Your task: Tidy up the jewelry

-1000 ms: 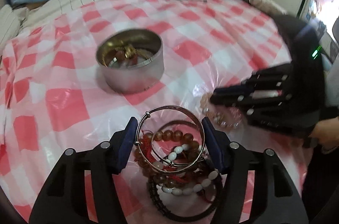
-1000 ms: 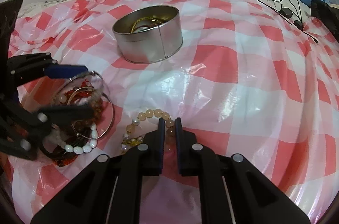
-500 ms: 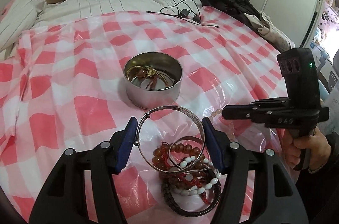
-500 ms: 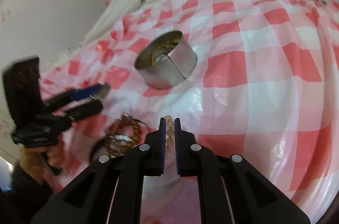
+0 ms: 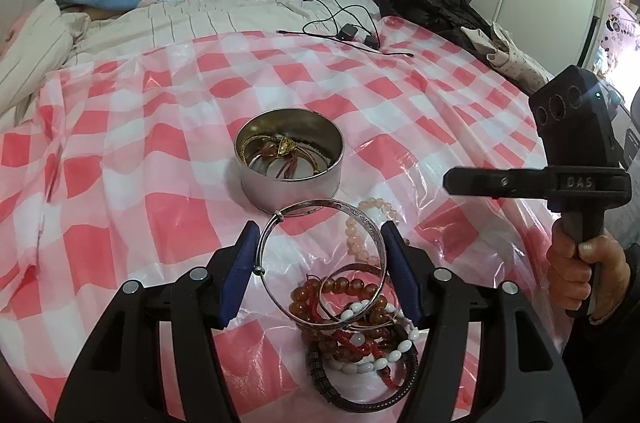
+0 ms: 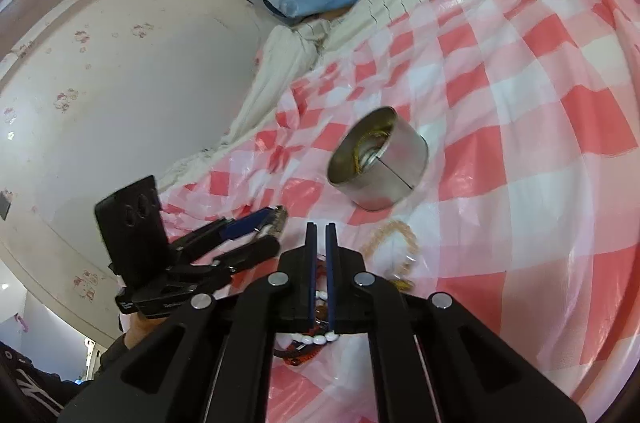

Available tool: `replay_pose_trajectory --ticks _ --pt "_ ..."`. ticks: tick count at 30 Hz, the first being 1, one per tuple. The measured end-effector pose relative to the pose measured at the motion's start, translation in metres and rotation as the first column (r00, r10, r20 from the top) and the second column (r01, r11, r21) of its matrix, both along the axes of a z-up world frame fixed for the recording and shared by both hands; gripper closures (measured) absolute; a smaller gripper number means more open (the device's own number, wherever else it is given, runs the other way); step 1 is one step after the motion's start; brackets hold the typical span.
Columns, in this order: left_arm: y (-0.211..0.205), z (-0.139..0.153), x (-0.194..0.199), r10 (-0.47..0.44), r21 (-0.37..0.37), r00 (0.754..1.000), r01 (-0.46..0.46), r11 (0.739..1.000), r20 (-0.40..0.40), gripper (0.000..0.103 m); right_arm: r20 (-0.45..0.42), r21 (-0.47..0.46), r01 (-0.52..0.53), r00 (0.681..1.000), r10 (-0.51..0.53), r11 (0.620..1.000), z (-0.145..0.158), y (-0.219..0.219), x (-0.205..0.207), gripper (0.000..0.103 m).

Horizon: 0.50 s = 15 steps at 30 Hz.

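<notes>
A glossy, crinkled plastic sheet in red check carries a brushed metal tin; a polished silver bangle tops glassy, possibly resin, beads.

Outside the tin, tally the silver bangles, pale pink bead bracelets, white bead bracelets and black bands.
Silver bangles: 2
Pale pink bead bracelet: 1
White bead bracelet: 1
Black band: 1
Total: 5
</notes>
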State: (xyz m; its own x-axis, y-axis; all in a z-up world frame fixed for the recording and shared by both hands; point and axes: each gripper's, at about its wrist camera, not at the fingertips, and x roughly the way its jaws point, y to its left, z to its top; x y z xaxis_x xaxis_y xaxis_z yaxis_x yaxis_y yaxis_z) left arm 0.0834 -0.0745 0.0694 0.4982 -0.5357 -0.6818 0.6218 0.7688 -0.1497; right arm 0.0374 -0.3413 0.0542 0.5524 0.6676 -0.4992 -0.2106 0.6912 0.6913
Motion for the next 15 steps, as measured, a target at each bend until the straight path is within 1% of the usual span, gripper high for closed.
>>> replay_pose_trajectory --ticks 3,4,5,6,7,9,10,11,12,13,14,15 --pt "0.000 0.000 0.000 0.001 0.000 1.000 -0.001 1.000 0.001 0.044 -0.016 -0.044 0.013 1.000 -0.014 0.999 -0.004 0.000 0.000 0.097" --pt "0.001 0.000 0.000 0.001 -0.002 1.000 -0.001 1.000 0.001 0.044 -0.026 -0.080 0.018 0.999 -0.020 0.997 -0.005 0.002 0.001 0.096" --pt "0.000 0.000 0.000 0.001 -0.002 1.000 -0.001 1.000 -0.001 0.044 -0.040 -0.145 0.025 0.999 -0.031 0.989 -0.008 0.006 0.002 0.089" --pt "0.000 0.000 0.001 0.001 -0.003 1.000 -0.001 1.000 -0.004 0.044 -0.044 -0.182 0.035 0.998 -0.043 0.983 -0.010 0.008 0.003 0.059" --pt "0.000 0.000 0.001 0.001 -0.004 1.000 -0.001 1.000 -0.006 0.044 -0.044 -0.234 0.040 0.998 -0.052 0.971 -0.013 0.014 0.005 0.039" --pt "0.000 0.000 0.002 0.000 -0.007 1.000 0.000 1.000 -0.010 0.044 -0.038 -0.306 0.029 0.998 -0.043 0.951 -0.017 0.026 0.012 0.039" --pt "0.000 0.000 0.003 0.000 -0.010 1.000 0.000 1.000 -0.011 0.044 -0.029 -0.358 0.027 0.999 -0.040 0.933 -0.019 0.035 0.018 0.039" --pt "0.001 0.000 0.003 0.000 -0.012 1.000 0.000 1.000 -0.012 0.044 -0.026 -0.428 0.031 0.999 -0.046 0.903 -0.022 0.043 0.023 0.039" --pt "0.002 0.000 0.003 0.001 -0.015 1.000 -0.001 1.000 -0.012 0.044 -0.028 -0.502 0.028 0.998 -0.049 0.864 -0.028 0.054 0.028 0.039" --pt "0.002 0.001 0.004 0.002 -0.017 1.000 -0.002 1.000 -0.012 0.044 -0.032 -0.537 0.018 0.999 -0.041 0.844 -0.032 0.060 0.031 0.039" --pt "0.003 0.001 0.003 0.003 -0.018 1.000 -0.003 1.000 -0.011 0.044 -0.023 -0.585 0.005 0.999 -0.022 0.811 -0.034 0.070 0.032 0.041" --pt "0.003 0.001 0.003 0.004 -0.019 1.000 -0.004 1.000 -0.010 0.044 -0.013 -0.611 -0.015 1.000 0.009 0.791 -0.034 0.079 0.030 0.055"
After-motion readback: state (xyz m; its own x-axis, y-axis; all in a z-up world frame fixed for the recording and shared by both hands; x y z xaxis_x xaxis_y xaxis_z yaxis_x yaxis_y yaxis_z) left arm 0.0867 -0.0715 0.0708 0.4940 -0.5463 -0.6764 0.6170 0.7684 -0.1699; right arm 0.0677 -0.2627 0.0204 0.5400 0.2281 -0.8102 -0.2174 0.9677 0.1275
